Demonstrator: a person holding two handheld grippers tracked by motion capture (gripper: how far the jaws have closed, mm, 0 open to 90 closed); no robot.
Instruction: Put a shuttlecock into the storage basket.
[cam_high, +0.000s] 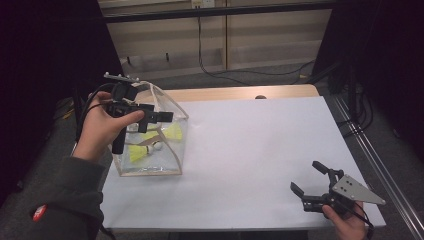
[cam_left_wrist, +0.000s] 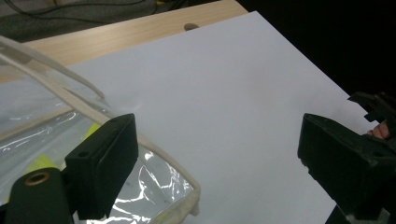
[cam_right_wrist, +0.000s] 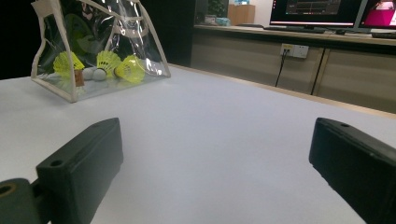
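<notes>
Both pairs of tongs are standing open with nothing between their jaws. In the high view the left gripper (cam_high: 159, 116) is hovering over the top of a clear plastic pouch (cam_high: 172, 150), gripped by the person's left hand (cam_high: 102, 131), whose sleeve is coming in from the lower left corner. From the left gripper view, that gripper's two black jaws are sitting wide apart, the near one over the pouch's cream-edged rim (cam_left_wrist: 159, 156) and the far one above the bare white table cover (cam_left_wrist: 233, 107); neither pad is pressing on anything.

The pouch is standing upright at the left side of the table, near its left edge, and is holding yellow-feathered shuttlecocks (cam_high: 142, 150) with white cork heads (three can be counted in the right gripper view (cam_right_wrist: 108, 63), lying on the pouch's floor).

The right gripper (cam_high: 310, 182) is resting low at the near right corner of the table, well apart from the pouch, with the grey three-cornered plate (cam_high: 357, 190) on top and the right hand (cam_high: 345, 222) behind it. Its jaws are spread wide too, pointing across the white cover toward the pouch (cam_right_wrist: 98, 46).

A strip of wooden tabletop (cam_high: 240, 92) is showing beyond the white cover, and cables are trailing on the floor behind.
</notes>
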